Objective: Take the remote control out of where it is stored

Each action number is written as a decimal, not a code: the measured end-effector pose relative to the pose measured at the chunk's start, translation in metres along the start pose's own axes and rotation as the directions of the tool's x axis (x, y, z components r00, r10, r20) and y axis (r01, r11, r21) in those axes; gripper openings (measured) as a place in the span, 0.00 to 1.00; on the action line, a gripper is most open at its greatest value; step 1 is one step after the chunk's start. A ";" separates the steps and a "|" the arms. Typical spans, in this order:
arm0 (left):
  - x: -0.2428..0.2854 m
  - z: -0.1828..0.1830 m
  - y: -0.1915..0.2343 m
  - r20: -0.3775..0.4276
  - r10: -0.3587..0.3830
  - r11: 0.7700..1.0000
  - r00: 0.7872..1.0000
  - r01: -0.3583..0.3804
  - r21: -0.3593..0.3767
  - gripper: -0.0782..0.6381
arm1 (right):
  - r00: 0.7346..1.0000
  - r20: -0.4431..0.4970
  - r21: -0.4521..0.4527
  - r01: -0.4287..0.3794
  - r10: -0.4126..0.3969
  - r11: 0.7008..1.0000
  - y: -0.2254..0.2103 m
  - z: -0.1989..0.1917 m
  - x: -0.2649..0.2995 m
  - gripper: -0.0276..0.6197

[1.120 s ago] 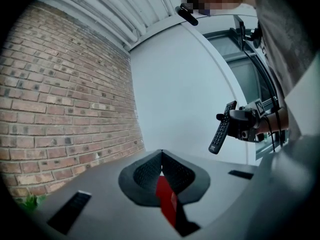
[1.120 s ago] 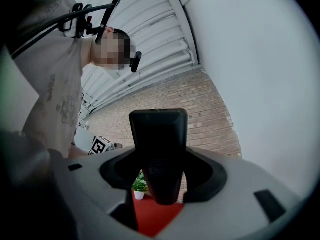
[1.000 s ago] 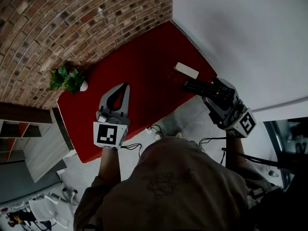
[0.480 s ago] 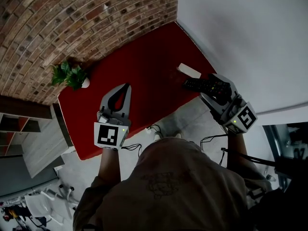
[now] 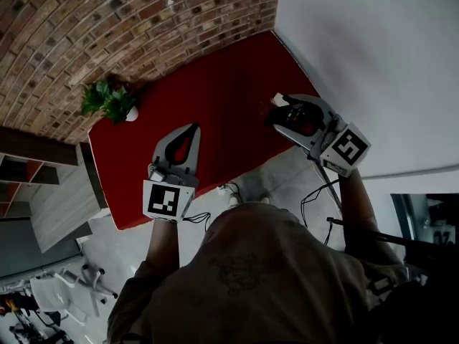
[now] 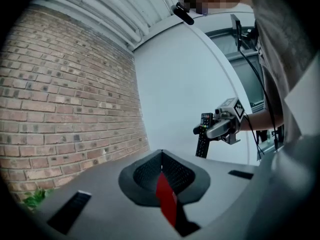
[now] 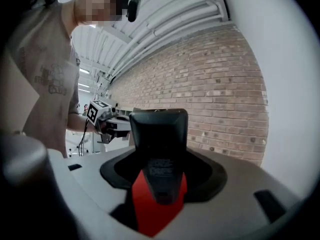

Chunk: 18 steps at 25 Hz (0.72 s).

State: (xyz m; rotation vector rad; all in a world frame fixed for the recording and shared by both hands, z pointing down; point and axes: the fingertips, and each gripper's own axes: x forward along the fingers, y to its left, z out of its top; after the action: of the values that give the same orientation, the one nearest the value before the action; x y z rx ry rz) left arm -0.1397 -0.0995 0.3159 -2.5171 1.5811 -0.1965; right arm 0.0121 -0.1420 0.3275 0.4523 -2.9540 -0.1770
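Right gripper [image 5: 278,113] jaws clamp the remote control [image 7: 159,134], long axis straight out along them (left gripper [image 5: 192,129] jaws closed, empty).

A red table [image 5: 208,106] is being seen from above, standing in a corner where a brick wall [image 5: 107,27] is meeting a plain white wall [image 5: 373,49]. A small potted plant [image 5: 107,100] is sitting on the table by the bricks. Grey floor [image 5: 276,181] is being shown beside the table, and open shelves [image 5: 18,174] are being glimpsed at the left. A ribbed white ceiling [image 6: 100,4] is being lit by strip lights [image 7: 82,72], and a window [image 6: 247,74] is being seen next to the white wall.
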 end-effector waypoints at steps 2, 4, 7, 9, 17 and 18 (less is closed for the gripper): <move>-0.001 -0.003 0.000 -0.003 0.002 1.000 1.000 -0.002 -0.001 0.12 | 0.998 -0.057 -0.026 -0.035 0.033 0.999 -0.003 -0.011 0.015 0.43; -0.002 -0.006 -0.001 -0.009 0.002 1.000 1.000 -0.002 -0.001 0.12 | 0.992 -0.119 -0.041 -0.050 0.045 0.998 -0.008 -0.027 0.029 0.43; -0.003 -0.012 -0.002 -0.021 0.001 1.000 1.000 -0.001 -0.009 0.12 | 0.968 -0.236 -0.028 -0.096 0.087 0.995 -0.010 -0.050 0.050 0.43; -0.004 -0.014 -0.002 -0.025 -0.001 1.000 1.000 0.001 -0.012 0.12 | 0.944 -0.307 -0.012 -0.132 0.122 0.991 -0.009 -0.064 0.063 0.43; -0.010 -0.025 -0.009 -0.042 -0.015 1.000 0.999 0.014 -0.026 0.12 | 0.788 -0.552 0.070 -0.280 0.271 0.957 0.004 -0.136 0.104 0.43; -0.010 -0.027 -0.011 -0.047 -0.020 1.000 0.999 0.019 -0.025 0.12 | 0.768 -0.569 0.084 -0.300 0.293 0.950 0.007 -0.144 0.109 0.43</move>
State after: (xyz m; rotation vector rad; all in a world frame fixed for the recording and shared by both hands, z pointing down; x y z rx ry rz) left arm -0.1401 -0.0874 0.3440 -2.5654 1.5864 -0.2415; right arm -0.0697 -0.1821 0.4842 0.0102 -2.3697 -0.0103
